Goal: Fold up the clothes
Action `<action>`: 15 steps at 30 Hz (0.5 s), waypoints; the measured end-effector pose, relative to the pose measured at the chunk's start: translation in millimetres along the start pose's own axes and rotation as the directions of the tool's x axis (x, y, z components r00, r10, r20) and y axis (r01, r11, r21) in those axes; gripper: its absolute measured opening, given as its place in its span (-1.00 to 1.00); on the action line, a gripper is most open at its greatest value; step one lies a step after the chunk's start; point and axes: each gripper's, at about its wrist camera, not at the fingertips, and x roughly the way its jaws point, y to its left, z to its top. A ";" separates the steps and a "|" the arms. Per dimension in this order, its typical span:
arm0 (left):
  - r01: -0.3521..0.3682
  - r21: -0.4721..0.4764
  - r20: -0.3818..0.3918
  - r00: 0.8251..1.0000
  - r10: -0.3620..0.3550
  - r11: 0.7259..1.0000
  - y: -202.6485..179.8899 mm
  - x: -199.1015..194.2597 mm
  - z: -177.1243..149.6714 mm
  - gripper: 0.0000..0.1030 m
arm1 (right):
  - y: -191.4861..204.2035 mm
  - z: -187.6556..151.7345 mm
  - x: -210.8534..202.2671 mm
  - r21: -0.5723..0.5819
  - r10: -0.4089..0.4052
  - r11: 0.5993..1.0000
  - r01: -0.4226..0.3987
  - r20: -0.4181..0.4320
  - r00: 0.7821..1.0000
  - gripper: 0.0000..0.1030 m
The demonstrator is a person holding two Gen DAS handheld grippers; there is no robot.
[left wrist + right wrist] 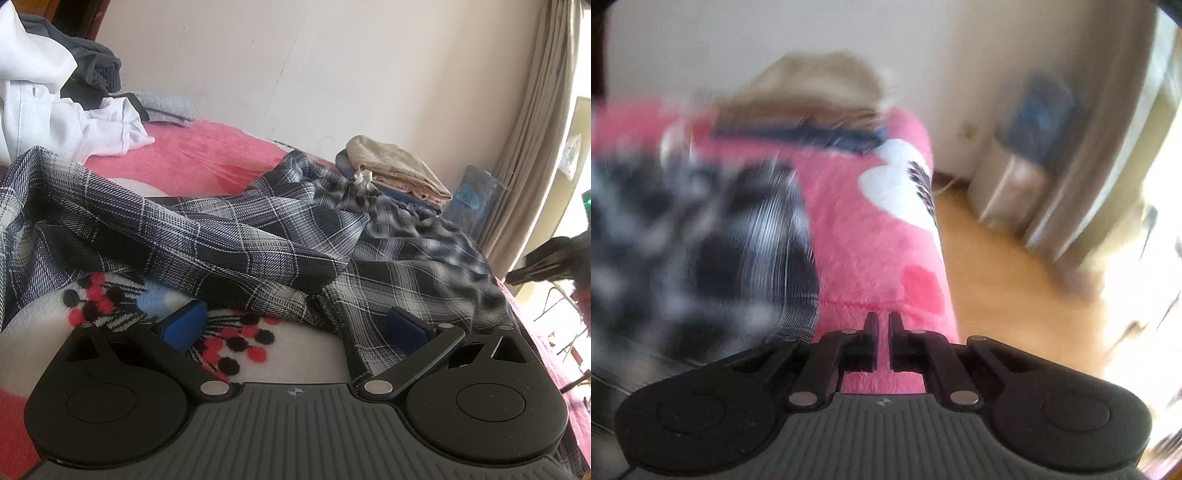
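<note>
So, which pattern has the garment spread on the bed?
Dark navy and white plaid; the left wrist view shows it best.

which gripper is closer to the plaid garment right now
Left. The left gripper sits open at the plaid garment, its right finger against the cloth. The right gripper is shut and empty over the pink blanket, beside the garment.

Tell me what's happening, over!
Left gripper open, jaws wide, empty. Right gripper shut, empty. Plaid garment crumpled, unfolded on bed. Nothing in the way.
</note>
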 end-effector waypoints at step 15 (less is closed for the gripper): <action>0.025 0.001 -0.033 0.999 -0.025 1.000 -21.1 -33.1 14.7 1.00 | -9.1 -125.2 -103.6 0.383 0.465 0.841 -0.381 -0.152 0.872 -0.28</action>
